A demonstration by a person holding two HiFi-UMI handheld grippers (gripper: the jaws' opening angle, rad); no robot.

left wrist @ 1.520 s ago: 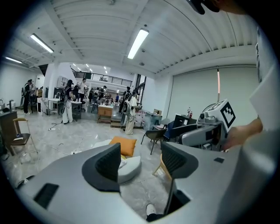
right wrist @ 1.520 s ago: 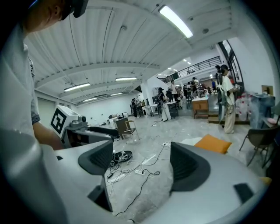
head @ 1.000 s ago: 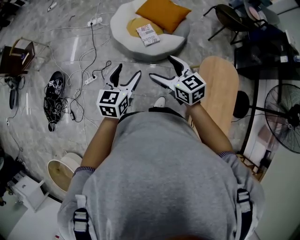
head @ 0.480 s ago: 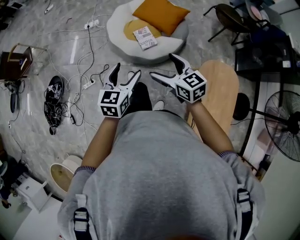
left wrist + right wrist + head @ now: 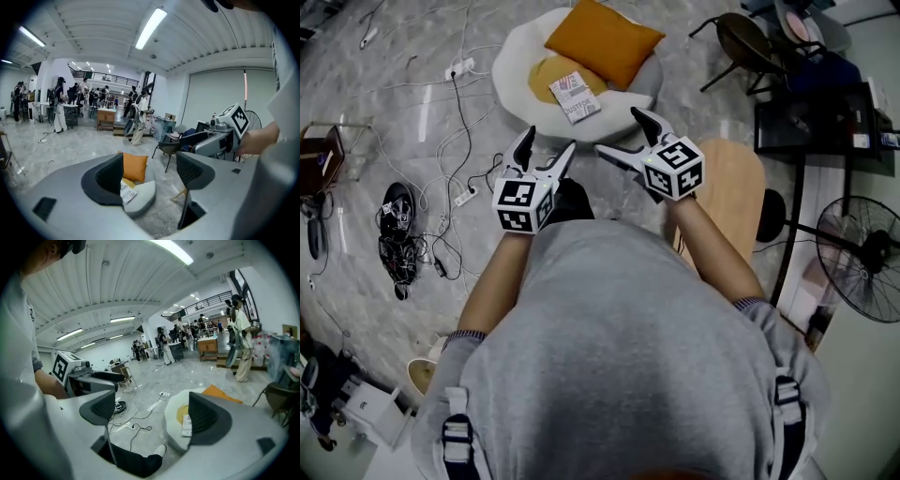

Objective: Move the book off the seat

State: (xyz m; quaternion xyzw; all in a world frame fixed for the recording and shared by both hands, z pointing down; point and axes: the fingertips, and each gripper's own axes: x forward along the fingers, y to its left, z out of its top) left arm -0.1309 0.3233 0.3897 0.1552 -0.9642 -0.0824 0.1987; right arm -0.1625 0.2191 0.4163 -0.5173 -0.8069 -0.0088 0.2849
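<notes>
Both my grippers, left gripper [image 5: 548, 142] and right gripper [image 5: 621, 131], have jaws wide open and empty, the left's just been opening. The book [image 5: 575, 97] lies on the white seat [image 5: 511, 73] ahead of both jaws, by the orange cushion [image 5: 605, 42].

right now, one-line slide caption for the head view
Open left tongs and right tongs face the white printed book on the round white seat, beside an orange cushion

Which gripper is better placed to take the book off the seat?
Left, narrowly. The left gripper, jaws just opened wider and empty, frames the book on the seat; the right gripper, open and empty, has it half hidden behind one jaw.
</notes>
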